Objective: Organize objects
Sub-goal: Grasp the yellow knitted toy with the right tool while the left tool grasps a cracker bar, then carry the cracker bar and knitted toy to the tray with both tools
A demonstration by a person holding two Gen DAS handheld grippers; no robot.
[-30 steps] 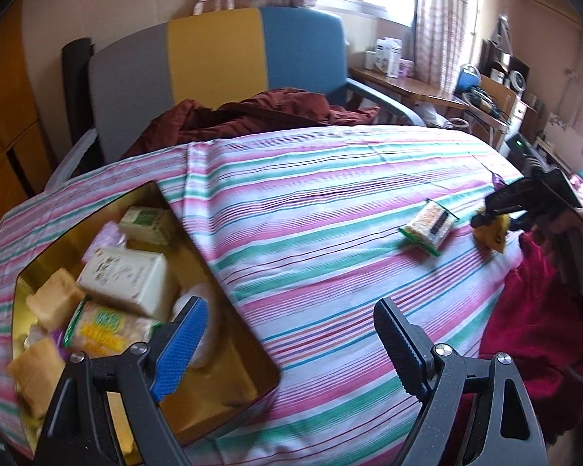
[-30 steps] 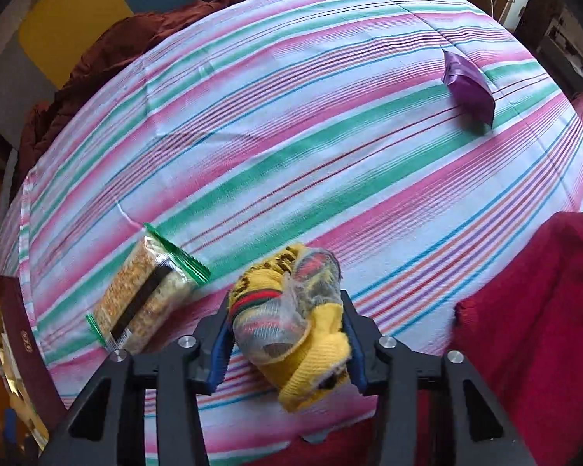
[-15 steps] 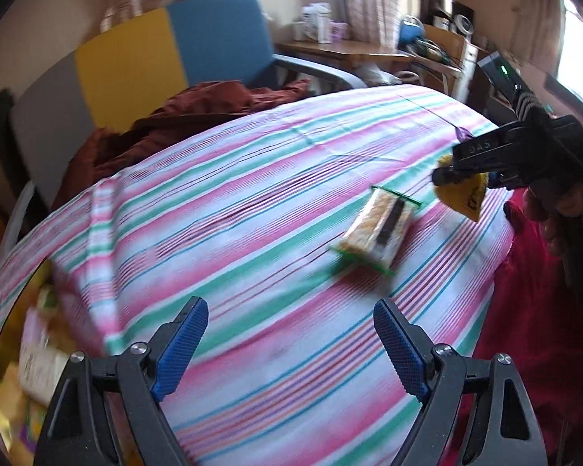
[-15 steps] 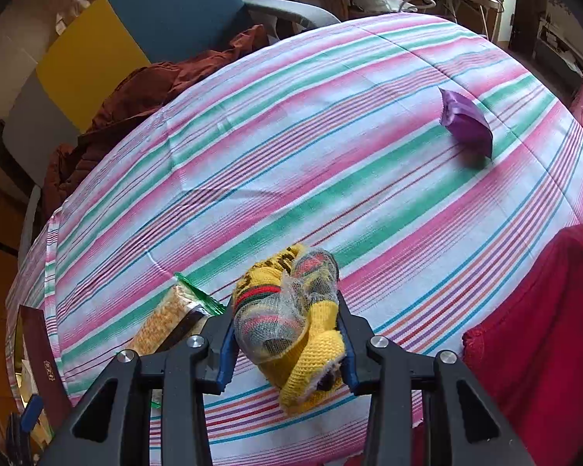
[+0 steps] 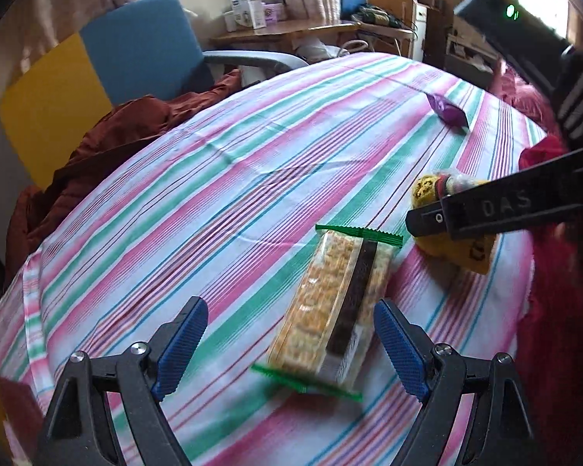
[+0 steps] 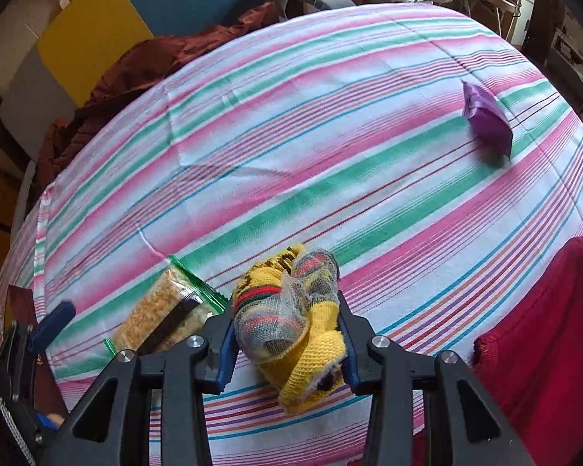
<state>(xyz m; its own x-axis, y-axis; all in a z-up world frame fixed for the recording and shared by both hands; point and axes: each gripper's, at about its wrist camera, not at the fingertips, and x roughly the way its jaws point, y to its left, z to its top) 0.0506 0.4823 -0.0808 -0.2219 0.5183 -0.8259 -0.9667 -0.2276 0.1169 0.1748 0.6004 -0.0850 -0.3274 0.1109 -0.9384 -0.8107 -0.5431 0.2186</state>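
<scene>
Left gripper point(image 5: 289, 339): spread wide, now swung away from the tin onto the snack bar point(image 5: 336, 308), which lies between its fingers, nearer the right one.
Right gripper point(image 6: 287, 336): clamped on the yellow knit bundle point(image 6: 295, 320), still carried above the striped cloth point(image 6: 291, 136).
Purple packet point(image 6: 487, 118): far ahead, right.
Meaning: bar likely next pick.

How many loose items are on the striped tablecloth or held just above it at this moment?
3. The yellow knitted bundle is clamped in the right gripper. The snack bar lies between the open left gripper fingers. The purple packet lies at the far edge. Others may be hidden.
</scene>
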